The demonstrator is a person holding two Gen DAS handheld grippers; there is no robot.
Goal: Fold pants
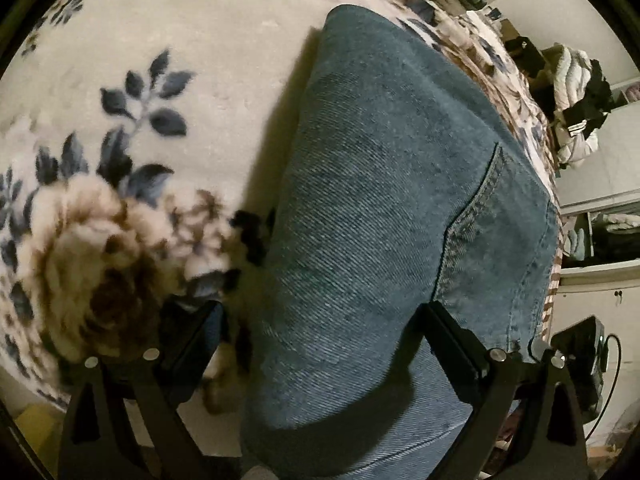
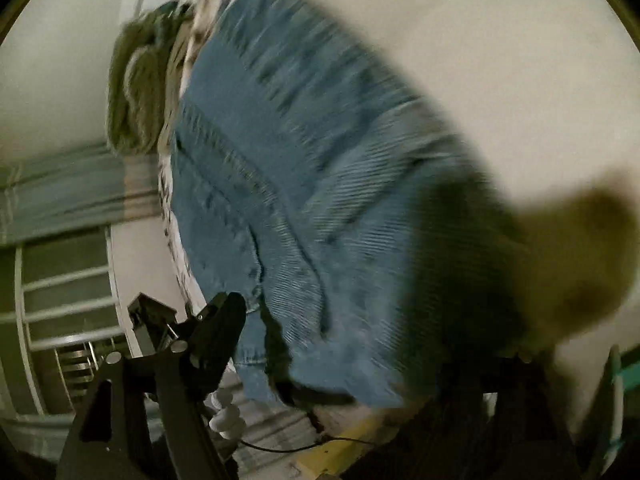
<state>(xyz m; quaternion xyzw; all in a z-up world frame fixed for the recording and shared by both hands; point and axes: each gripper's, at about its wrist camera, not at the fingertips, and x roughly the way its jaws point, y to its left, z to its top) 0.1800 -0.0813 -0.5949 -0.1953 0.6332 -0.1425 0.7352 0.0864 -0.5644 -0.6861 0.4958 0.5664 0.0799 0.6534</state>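
Jeans location: the blue denim jeans (image 1: 384, 208) lie folded in a thick stack on the floral fleece blanket (image 1: 132, 92), filling the centre and right of the left wrist view; a stitched pocket seam (image 1: 476, 208) runs down the right side of the frame.
Left gripper (image 1: 320, 320): fingers spread wide, grasping nothing; one finger (image 1: 192, 336) stands over the blanket at lower left, the other (image 1: 452, 340) over the denim at lower right.
Right gripper (image 2: 360, 344): one finger (image 2: 216, 332) shows at lower left; the other is lost in shadow and blur at lower right, so I cannot tell whether it grips.
Right view quality: heavy motion blur; the jeans (image 2: 304, 184) cross the frame diagonally.
Risk 1: the left fingers straddle the stack edge; closing here likely pinches blanket pile along with denim and drags the bedding.
Risk 2: the thick denim may spring open if only the top layer is caught.
Risk 3: the stack lies near the blanket's edge at right of the left wrist view; a hard pull may slide it off.
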